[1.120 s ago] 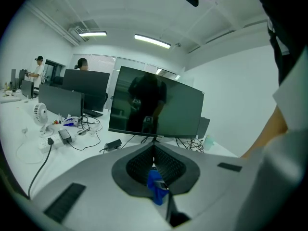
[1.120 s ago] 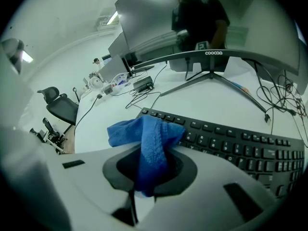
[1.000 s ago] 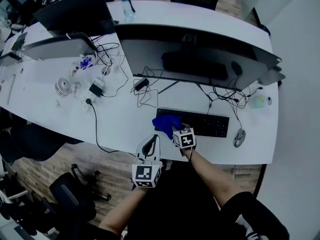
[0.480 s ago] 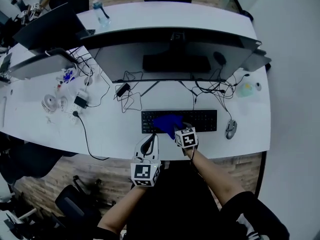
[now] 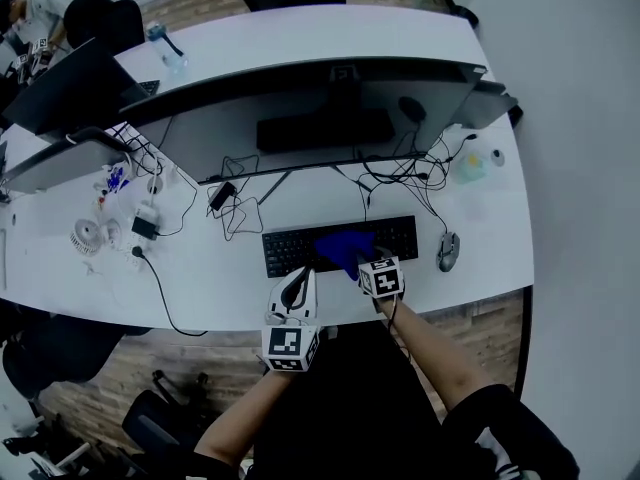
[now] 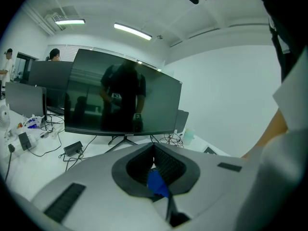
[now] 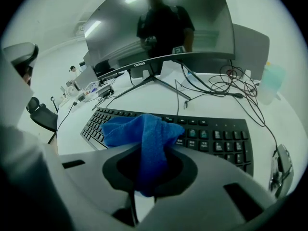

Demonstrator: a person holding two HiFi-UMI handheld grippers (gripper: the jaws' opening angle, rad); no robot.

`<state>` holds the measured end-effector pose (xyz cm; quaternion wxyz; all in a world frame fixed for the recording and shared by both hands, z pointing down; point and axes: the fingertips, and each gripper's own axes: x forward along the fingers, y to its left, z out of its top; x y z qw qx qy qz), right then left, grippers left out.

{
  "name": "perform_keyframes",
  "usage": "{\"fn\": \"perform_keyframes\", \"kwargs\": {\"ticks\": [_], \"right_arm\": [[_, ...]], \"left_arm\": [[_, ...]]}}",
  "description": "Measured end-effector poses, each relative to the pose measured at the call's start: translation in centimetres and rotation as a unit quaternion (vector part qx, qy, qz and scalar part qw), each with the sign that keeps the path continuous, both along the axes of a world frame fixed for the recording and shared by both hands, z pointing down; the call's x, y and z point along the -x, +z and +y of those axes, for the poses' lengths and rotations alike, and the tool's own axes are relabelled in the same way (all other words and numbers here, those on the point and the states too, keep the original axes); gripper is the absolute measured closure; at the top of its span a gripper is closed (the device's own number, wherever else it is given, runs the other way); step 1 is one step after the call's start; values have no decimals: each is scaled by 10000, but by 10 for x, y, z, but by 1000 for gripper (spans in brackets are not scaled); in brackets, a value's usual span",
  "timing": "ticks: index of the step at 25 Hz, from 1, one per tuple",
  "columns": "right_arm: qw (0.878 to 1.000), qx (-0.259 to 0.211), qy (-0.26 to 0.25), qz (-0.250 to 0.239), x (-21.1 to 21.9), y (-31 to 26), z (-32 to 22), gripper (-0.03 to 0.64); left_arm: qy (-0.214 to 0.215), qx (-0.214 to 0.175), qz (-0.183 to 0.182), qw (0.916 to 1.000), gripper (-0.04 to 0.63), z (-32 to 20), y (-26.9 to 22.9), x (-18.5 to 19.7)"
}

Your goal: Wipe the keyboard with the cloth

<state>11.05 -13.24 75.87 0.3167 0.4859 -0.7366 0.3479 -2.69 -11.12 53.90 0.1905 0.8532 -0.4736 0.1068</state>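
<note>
A black keyboard (image 5: 290, 252) (image 7: 219, 138) lies on the white desk in front of a large monitor. A blue cloth (image 5: 345, 249) (image 7: 144, 136) rests bunched on the keys near the keyboard's middle. My right gripper (image 5: 369, 261) (image 7: 153, 153) is shut on the cloth and holds it down on the keys. My left gripper (image 5: 300, 278) (image 6: 154, 150) hovers at the desk's front edge, just left of the right one, jaws together and holding nothing. A bit of blue shows through the gap below its jaws.
A mouse (image 5: 447, 251) (image 7: 280, 167) sits right of the keyboard. The monitor (image 5: 310, 108) stands behind it on its stand, with tangled cables (image 5: 400, 183) and a power adapter (image 5: 222, 195). A pale green bottle (image 5: 470, 166) is at the far right; small fans (image 5: 88, 236) at left.
My right gripper has dragged the cloth rightward along the keyboard, from its left end to about the middle. The left gripper stayed at the desk edge.
</note>
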Motion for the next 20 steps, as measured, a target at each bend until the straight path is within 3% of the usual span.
{"fn": "perform_keyframes", "kwargs": {"ticks": [20], "right_arm": [[9977,57,666,144,-107,-2,9,555]], "left_arm": [[543,-7,80,9985,586,-20,4,-76]]}}
